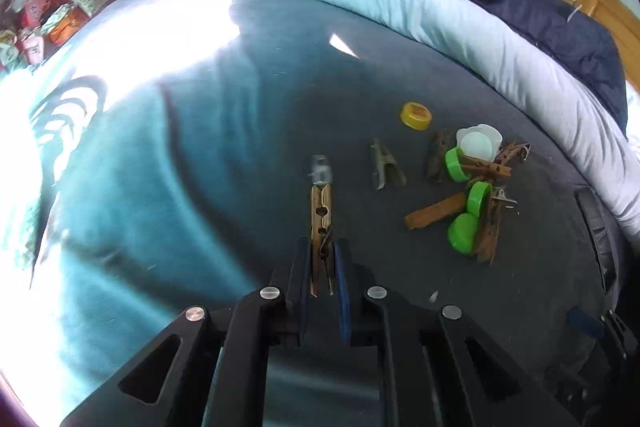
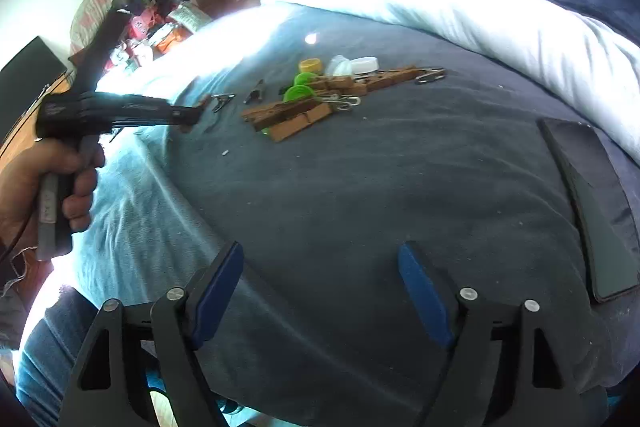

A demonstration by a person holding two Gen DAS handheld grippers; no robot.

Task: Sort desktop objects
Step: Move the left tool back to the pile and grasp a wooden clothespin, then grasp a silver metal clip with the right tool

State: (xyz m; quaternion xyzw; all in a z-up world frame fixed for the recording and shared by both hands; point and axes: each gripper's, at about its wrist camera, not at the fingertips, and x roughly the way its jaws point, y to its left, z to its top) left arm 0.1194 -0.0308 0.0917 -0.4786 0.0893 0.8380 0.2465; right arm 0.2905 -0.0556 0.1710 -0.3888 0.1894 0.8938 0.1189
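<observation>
One wooden clothespin (image 1: 321, 223) is pinched between the closed jaws of the left gripper (image 1: 322, 259), held by its rear legs with the clamping nose pointing forward, just short of a small metal clip (image 1: 320, 169) that lies on the dark bed cover (image 1: 240, 87). It looks light and stiff, with dry wood that should not slip against the blue pads, but squeezing the rear legs works the spring, so a hard grip there would likely gape the nose; a hold across the flat sides near the spring would probably be steadier. To the right lies the unsorted heap: more wooden pegs (image 1: 480, 169), three green bottle caps (image 1: 462, 233), a yellow cap (image 1: 416, 115), a translucent white lid (image 1: 478, 143) and a dull metal clamp (image 1: 384, 165) lying apart from the rest. The caps are presumably light, rigid and smooth-walled, best taken across the rim, though they may skate on the cloth. The tangled pegs may drag neighbours when one is lifted. The right gripper (image 2: 320, 291) hovers well back from the heap (image 2: 320, 95) with its jaws spread wide and holding nothing. A dark flat phone-like slab (image 2: 592, 211) lies near the pale duvet (image 2: 460, 15).
</observation>
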